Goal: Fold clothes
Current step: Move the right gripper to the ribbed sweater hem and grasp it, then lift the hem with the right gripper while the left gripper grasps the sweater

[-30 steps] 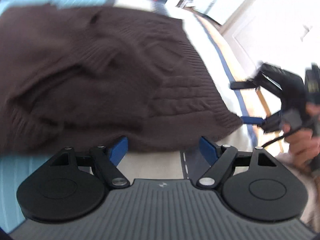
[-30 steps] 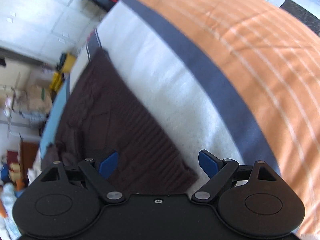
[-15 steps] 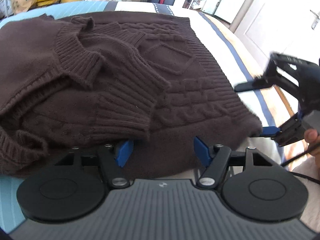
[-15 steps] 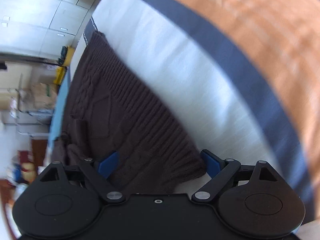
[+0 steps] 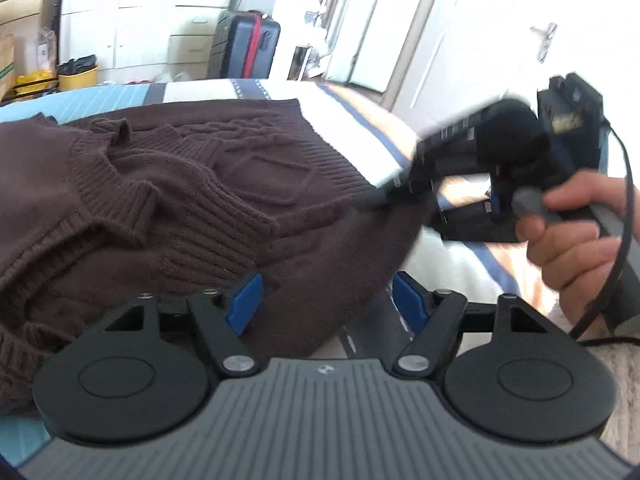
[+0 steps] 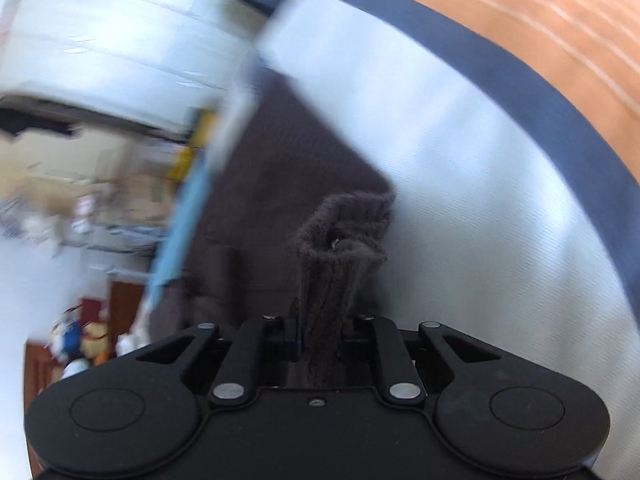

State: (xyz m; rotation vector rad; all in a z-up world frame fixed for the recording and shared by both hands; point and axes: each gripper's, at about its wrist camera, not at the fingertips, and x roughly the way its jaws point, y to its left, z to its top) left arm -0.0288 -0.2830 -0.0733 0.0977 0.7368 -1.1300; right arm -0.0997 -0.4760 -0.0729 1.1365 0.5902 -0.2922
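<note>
Two views, taken in turn.

Left wrist view: a dark brown cable-knit sweater point(image 5: 168, 200) lies spread on a bed point(image 5: 360, 136) covered in a striped sheet of pale blue, white, navy and orange bands. One sleeve is folded across the body, its ribbed cuff lying on the knit. The left tool point(image 5: 326, 300) sits at the near hem, its blue fingers point(image 5: 245, 302) standing fairly wide; the near hem lies between them, but the pads do not press it. The jaws have just been opening a little. At right, the right tool point(image 5: 380, 196), blurred, meets the sweater's right-hand edge; a hand point(image 5: 576, 236) grips its handle, with a black cable trailing down past it. Behind the bed stand a dark suitcase with a red strap point(image 5: 246, 46), a yellow tub point(image 5: 78, 76) and white doors.

Right wrist view: heavy blur across the background. The right tool point(image 6: 320, 340) is drawn narrow, having just been closing, and pinches a bunched ridge of the brown sweater point(image 6: 340, 248) that rises up between the pads. The rest of the sweater spreads darkly behind and to the left of it. To the right lie the sheet's white, navy and orange bands point(image 6: 500, 184).
</note>
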